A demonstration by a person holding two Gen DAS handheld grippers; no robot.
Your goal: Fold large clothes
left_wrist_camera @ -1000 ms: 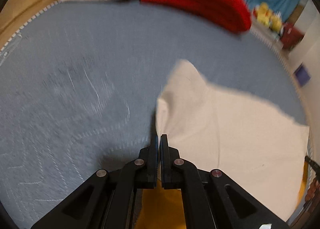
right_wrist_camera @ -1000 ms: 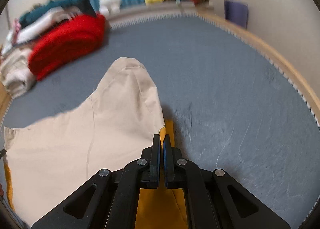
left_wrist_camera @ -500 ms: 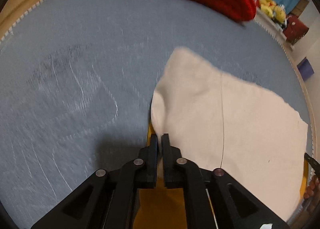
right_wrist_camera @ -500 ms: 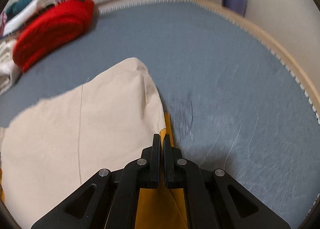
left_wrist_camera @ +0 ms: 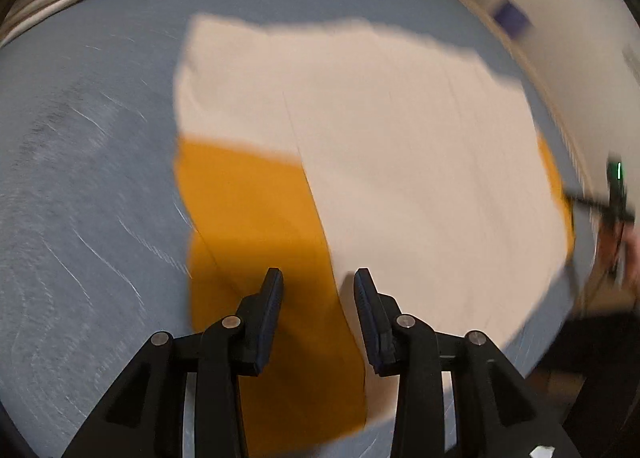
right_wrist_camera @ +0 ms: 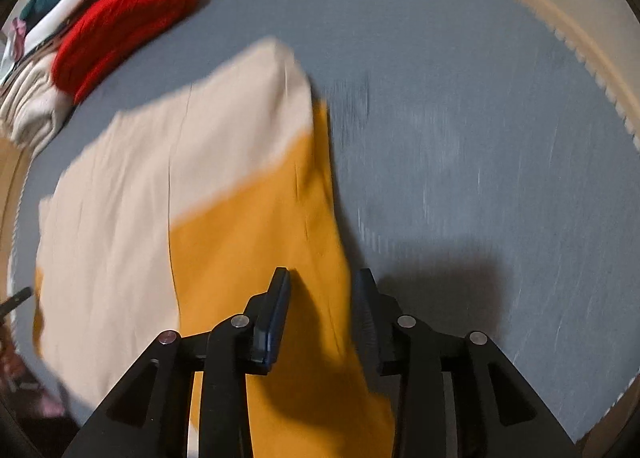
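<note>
The cream-and-mustard garment (left_wrist_camera: 380, 146) lay flat on the grey quilted bed cover (right_wrist_camera: 460, 118), one fold apparently laid. The left gripper (left_wrist_camera: 318, 282) and right gripper (right_wrist_camera: 322, 282) hung above it, jaws spread, empty. Next likely needed fresh grips on an edge.

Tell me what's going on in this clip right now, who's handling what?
A person with a handheld gripper in each hand is folding a cream and mustard garment on a grey-blue quilted surface. The left gripper and right gripper are both open and hold nothing. The cloth lies spread flat below them, cream side folded over the mustard part. A red garment and other clothes sit piled at the far edge.
</note>
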